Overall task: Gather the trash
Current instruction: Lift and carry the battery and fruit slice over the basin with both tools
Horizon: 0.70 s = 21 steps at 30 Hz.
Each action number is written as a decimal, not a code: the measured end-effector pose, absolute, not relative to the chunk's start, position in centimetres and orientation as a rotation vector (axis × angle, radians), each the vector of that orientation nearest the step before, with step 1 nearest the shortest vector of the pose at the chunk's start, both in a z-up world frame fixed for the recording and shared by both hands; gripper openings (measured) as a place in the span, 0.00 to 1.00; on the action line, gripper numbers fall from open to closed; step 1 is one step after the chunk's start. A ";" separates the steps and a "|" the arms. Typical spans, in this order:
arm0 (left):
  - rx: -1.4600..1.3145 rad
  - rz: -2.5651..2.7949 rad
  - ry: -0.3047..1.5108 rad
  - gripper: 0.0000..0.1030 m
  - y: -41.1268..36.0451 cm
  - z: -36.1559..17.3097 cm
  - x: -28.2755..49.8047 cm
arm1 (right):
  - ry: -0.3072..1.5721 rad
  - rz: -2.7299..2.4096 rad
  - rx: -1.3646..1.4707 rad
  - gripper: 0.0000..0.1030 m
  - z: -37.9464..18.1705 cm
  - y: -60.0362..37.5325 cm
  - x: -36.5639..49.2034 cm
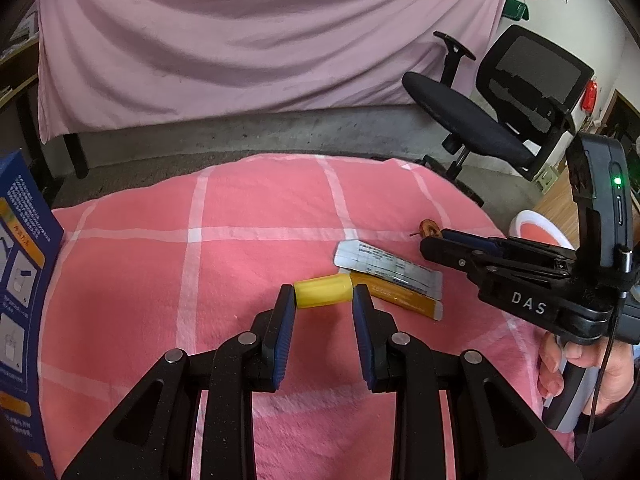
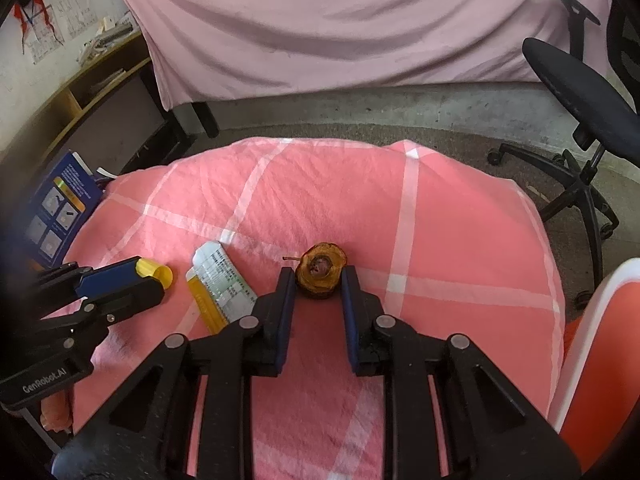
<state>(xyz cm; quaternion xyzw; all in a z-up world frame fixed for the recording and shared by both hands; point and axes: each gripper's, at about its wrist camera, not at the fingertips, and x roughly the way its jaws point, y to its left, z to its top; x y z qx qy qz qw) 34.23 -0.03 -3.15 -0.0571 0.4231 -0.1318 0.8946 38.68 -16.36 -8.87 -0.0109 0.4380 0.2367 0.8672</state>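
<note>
A yellow cylinder cap (image 1: pixel 323 290) lies on the pink checked blanket (image 1: pixel 240 216), held between the fingertips of my left gripper (image 1: pixel 323 294), which is shut on it. It also shows in the right wrist view (image 2: pixel 156 271). A brown apple core (image 2: pixel 321 270) sits between the fingertips of my right gripper (image 2: pixel 318 280), whose jaws touch its sides. The core also shows in the left wrist view (image 1: pixel 430 229). A flat white and orange sachet (image 1: pixel 394 280) lies between the two objects; the right wrist view shows it too (image 2: pixel 220 288).
A blue printed box (image 1: pixel 24 304) stands at the blanket's left edge. A white-rimmed orange bin (image 2: pixel 596 344) is at the right. A black office chair (image 1: pixel 492 108) stands on the grey floor beyond. A pink sheet (image 1: pixel 260 40) hangs behind.
</note>
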 end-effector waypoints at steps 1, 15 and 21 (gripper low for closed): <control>-0.115 -0.269 0.866 0.24 0.0 -3.0 33.9 | 0.906 0.496 -0.018 0.43 -8.7 -16.6 38.4; -0.083 -0.254 0.587 0.24 -3.1 0.9 26.9 | 0.562 0.462 0.023 0.43 -3.4 -20.8 30.8; -0.094 -0.255 0.531 0.24 -4.2 1.9 25.1 | 0.483 0.443 0.022 0.43 -1.8 -21.7 28.4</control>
